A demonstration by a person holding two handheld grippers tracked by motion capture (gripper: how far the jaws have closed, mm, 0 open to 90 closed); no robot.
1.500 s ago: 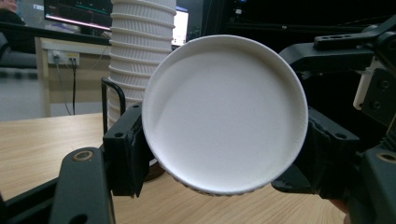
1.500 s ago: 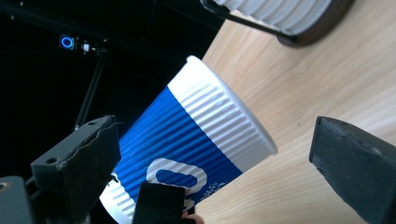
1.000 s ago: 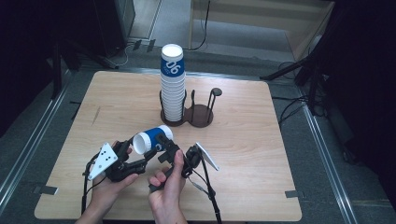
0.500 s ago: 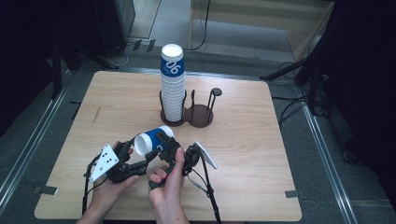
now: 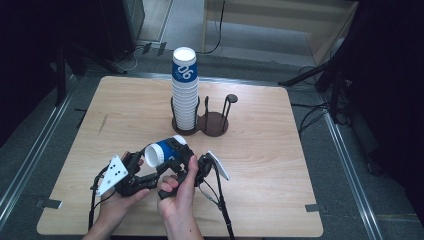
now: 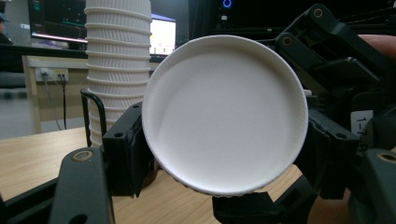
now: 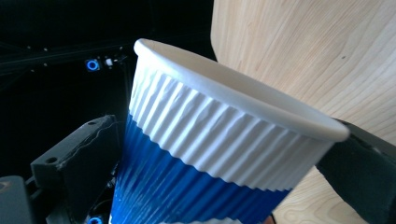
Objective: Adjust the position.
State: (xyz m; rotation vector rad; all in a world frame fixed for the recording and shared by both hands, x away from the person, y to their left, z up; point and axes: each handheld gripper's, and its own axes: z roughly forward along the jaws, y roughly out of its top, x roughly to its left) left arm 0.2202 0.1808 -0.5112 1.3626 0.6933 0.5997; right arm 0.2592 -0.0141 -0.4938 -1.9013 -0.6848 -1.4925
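Near edge of the wooden table (image 5: pixel 280 165), centre-left: both hands working one paper cup (image 5: pixel 161 152). The cup is held off the table, tipped on its side, open mouth facing left toward the left gripper's camera. White ribbed band at the rim, blue ribbed body below.

Left gripper (image 5: pixel 159 172): jaws drawn close together and clamped on the cup; in the left gripper view the black jaws sit against either side of the white rim (image 6: pixel 224 114).

Right gripper (image 5: pixel 181 156): jaws stand wide, one on each side of the cup's blue wall (image 7: pixel 187 186) in the right gripper view. Whether its pads actually press the cup, I cannot tell. They have been closing in slightly.

Farther back, mid-table: tall stack of cups (image 5: pixel 184 92) of the same kind, upright in a dark wire cup holder (image 5: pixel 214 120) with two round bays; the stack fills the left bay. The top cup carries large white figures on blue, reading like "06". Rest of the print too small to read.

A small white tag on the gripper at the right of the left gripper view (image 6: pixel 362 125) starts "1-"; remainder cut off.
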